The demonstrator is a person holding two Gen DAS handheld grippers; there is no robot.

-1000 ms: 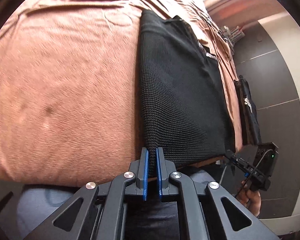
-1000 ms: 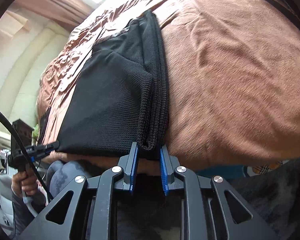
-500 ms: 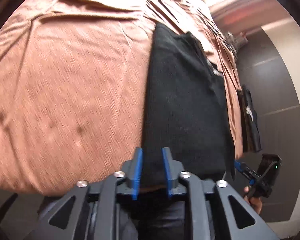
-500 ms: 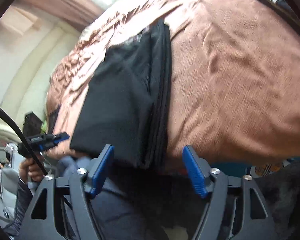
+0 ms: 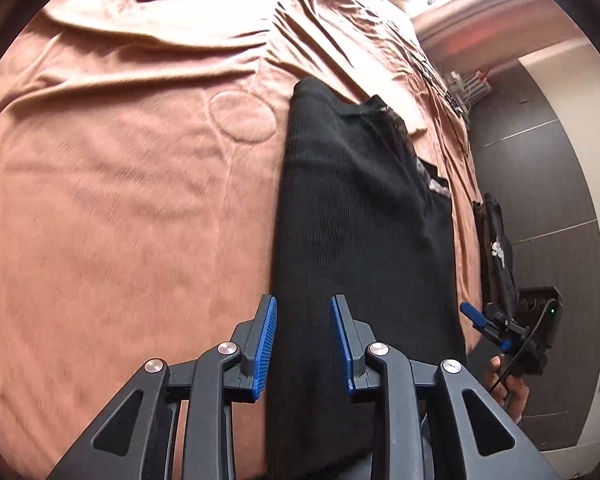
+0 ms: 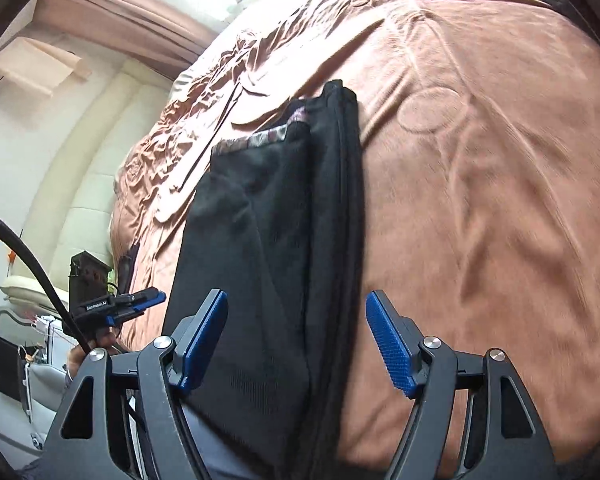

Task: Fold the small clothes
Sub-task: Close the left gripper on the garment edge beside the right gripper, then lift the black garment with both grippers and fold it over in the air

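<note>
A: On the bed point(image 5: 112, 200), left to right, what do you see?

B: Bare brown cover first, then the garment point(image 5: 360, 240), a black knit folded into a long narrow strip that runs away from the person, its near end hanging at the bed's edge. A second dark item point(image 5: 498, 256) lies further right, past the strip.

A: And the left gripper point(image 5: 304, 344)?

B: Released. Its 2 blue pads stand apart with the strip's near end seen in the gap, and neither pad presses on the cloth.

A: The right gripper point(image 6: 296, 344)?

B: Wide open as well, nothing clenched. From its camera the garment point(image 6: 276, 240) shows stacked layers along its right edge and a patterned lining at the far end. Each gripper point(image 5: 496, 324) also shows small in the other's view, off to the side of the strip.

A: How will the cloth handle?

B: I judge it soft, light and limp, with no stiffness of its own. The ribbed knit should give the pads good friction, so slipping is unlikely, but the layers may slide apart if only the top one is pinched.

A: Where to take hold?

B: Probably at the 2 near corners, 1 per gripper, biting through every layer, then carrying that end toward the far end to halve the strip.
</note>
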